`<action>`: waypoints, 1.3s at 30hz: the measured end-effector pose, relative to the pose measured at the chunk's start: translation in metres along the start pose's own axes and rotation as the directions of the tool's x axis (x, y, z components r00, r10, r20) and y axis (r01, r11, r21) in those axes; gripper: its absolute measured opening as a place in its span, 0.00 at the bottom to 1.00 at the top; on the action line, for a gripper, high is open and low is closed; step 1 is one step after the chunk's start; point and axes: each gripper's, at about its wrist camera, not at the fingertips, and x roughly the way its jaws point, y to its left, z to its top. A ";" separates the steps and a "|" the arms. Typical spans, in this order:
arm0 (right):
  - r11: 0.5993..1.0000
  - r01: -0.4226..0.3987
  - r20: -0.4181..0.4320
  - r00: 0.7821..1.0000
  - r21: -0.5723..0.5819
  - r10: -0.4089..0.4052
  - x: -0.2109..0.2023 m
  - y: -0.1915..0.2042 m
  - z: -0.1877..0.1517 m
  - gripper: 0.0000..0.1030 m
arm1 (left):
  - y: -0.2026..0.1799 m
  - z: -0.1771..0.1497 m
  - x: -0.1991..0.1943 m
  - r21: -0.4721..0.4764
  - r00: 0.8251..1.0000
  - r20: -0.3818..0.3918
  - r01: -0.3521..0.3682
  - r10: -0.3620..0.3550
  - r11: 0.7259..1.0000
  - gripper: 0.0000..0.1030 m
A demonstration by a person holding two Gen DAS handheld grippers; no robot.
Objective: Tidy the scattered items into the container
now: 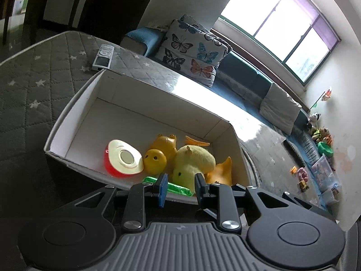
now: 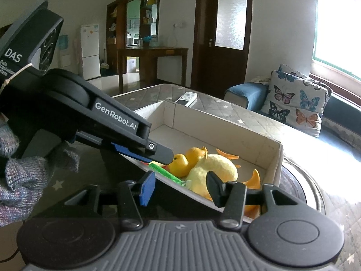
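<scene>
Both pointed down over the white cardboard box (image 1: 94, 103): left hand-held gripper (image 1: 180, 188) pinching its near wall, right hand-held gripper (image 2: 180, 188) spread.

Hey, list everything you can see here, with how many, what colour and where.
Cardboard box: one, white inside, on the grey starred mat.
Plush toy: one, yellow, in the box.
Rubber duck: one, yellow, in the box beside the plush.
Round toy: one, red and white, in the box.
Orange toy: one, in the box beside the plush.
Plastic piece: one, green, by the box's near wall.
Remote control: one, grey, on the mat beyond the box.
Butterfly cushion: apparently two, white, on the blue sofa.
Left tool: one, black, shut, at the box's near rim.
Right tool: one, black, open, before the box.
Gloved hand: one, grey knit, holding the left tool.
</scene>
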 end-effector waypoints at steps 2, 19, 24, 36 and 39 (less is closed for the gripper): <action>1.000 0.002 -0.005 1.000 0.021 -0.002 0.000 0.000 -0.003 0.50 | -0.001 -0.003 -0.003 0.008 1.000 0.005 -0.009 0.009 1.000 0.27; 0.988 0.053 -0.039 0.998 0.147 -0.048 -0.009 0.001 -0.020 0.63 | -0.008 -0.024 -0.026 0.088 0.994 0.033 -0.105 0.102 0.991 0.27; 0.986 0.056 -0.035 0.998 0.158 -0.051 -0.013 0.004 -0.022 0.65 | -0.009 -0.030 -0.028 0.108 0.992 0.029 -0.122 0.120 0.987 0.27; 0.976 0.077 -0.035 0.997 0.203 -0.071 -0.022 0.007 -0.030 0.73 | -0.012 -0.043 -0.029 0.154 0.987 0.034 -0.160 0.157 0.975 0.27; 0.974 0.088 -0.032 0.996 0.208 -0.083 -0.026 0.009 -0.032 0.83 | -0.014 -0.046 -0.030 0.167 0.985 0.045 -0.173 0.168 0.971 0.27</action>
